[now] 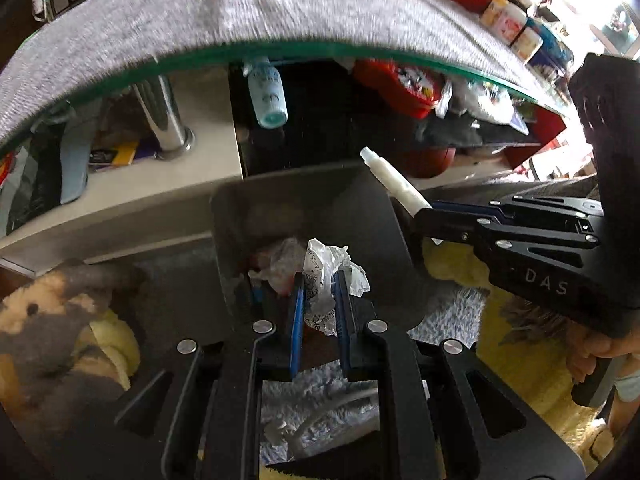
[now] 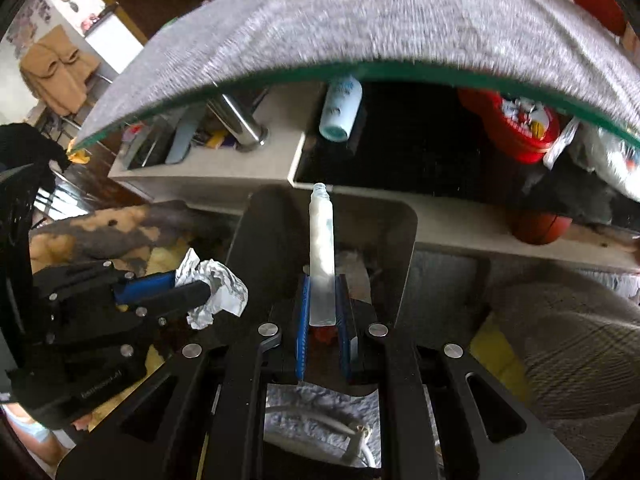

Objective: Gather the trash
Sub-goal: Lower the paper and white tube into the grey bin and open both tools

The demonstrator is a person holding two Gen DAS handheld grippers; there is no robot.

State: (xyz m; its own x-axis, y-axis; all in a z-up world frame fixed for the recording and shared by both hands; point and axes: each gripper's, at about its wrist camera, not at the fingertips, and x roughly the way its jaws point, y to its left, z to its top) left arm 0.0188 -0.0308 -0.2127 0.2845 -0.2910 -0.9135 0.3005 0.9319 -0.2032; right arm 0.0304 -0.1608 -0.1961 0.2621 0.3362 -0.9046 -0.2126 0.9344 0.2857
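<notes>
My left gripper (image 1: 319,278) is shut on a crumpled white wrapper (image 1: 326,268), held over the mouth of a dark grey trash bin (image 1: 240,216) that has more crumpled trash inside. In the right wrist view the same wrapper (image 2: 218,286) shows at the left gripper's (image 2: 192,286) tips. My right gripper (image 2: 322,280) is shut on a slim, uncapped, frosted white plastic tube (image 2: 321,256) that sticks out past the pads, above the bin (image 2: 400,232). From the left wrist view the tube (image 1: 394,186) juts up-left from the right gripper (image 1: 426,216) at the bin's right rim.
A low table with a grey cloth top (image 1: 240,20) and a green glass edge overhangs the bin. Under it lie a pale blue bottle (image 1: 266,96) and a red tin (image 1: 404,82). A plush toy (image 1: 60,320) lies at left, on yellow and white fluffy rugs (image 1: 520,340). A hand (image 1: 600,348) holds the right gripper.
</notes>
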